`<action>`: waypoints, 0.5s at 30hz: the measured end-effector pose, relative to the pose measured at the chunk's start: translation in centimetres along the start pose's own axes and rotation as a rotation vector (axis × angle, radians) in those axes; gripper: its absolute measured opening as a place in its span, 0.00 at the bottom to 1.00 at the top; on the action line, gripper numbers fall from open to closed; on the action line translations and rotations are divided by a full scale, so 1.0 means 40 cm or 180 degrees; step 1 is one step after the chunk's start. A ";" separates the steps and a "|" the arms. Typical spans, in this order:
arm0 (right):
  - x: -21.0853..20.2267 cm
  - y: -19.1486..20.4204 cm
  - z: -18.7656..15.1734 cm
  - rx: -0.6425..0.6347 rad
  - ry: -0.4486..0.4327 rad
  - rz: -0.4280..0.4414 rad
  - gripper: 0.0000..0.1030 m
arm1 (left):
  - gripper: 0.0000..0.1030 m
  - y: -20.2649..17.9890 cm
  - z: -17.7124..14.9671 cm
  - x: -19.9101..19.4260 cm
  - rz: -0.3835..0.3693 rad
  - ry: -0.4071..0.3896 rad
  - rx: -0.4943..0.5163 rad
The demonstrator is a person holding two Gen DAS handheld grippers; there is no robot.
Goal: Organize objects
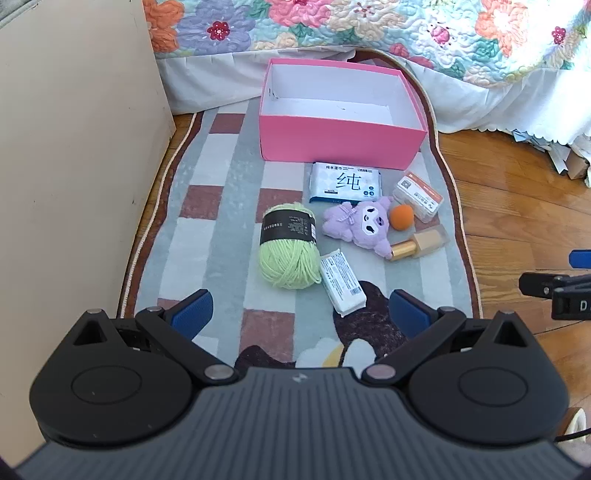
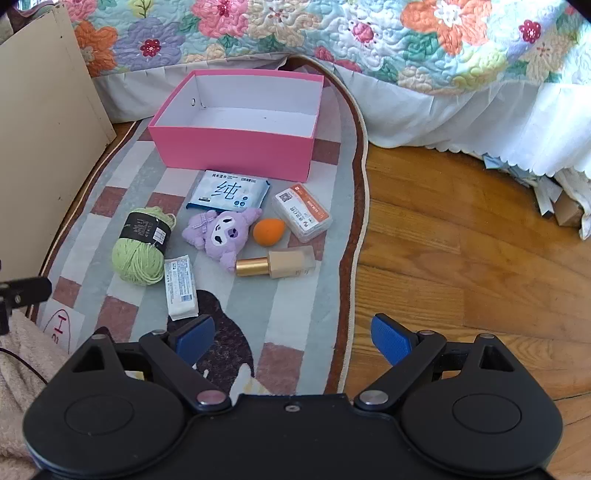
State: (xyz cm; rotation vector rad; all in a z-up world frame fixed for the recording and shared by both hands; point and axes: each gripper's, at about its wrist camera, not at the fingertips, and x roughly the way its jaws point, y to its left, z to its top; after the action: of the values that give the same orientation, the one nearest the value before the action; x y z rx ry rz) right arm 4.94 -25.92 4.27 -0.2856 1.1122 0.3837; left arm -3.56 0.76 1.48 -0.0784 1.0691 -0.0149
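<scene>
rug on wood floor by quilted bed | both grippers wide apart, holding nothing

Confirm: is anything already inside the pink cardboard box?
No: the pink cardboard box shows only its bare white floor, while the green yarn ball and the purple plush toy lie on the rug in front of it.

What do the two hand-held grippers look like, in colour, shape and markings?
Both look alike. The left hand-held gripper has a ribbed grey body with a small pale logo, two round black discs, black link arms with silver pivots, and blue textured finger pads. The right hand-held gripper has the same black discs, links and blue pads.
</scene>
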 end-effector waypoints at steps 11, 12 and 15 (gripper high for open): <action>0.014 -0.008 -0.010 0.0014 0.0032 0.0017 0.91 | 1.00 -0.009 -0.016 0.014 0.0047 0.0032 0.0003; 0.014 -0.010 -0.011 0.0013 0.0029 0.0013 0.91 | 1.00 -0.004 -0.016 0.016 0.0033 0.0038 -0.0036; 0.014 -0.016 -0.009 0.0030 0.0022 0.0006 0.91 | 1.00 0.005 -0.017 0.023 -0.0044 0.0063 -0.0127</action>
State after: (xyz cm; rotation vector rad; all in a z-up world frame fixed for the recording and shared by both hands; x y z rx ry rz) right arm 5.14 -26.57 3.64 -0.2779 1.1209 0.3793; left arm -3.74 0.86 0.34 -0.1219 1.0888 -0.0068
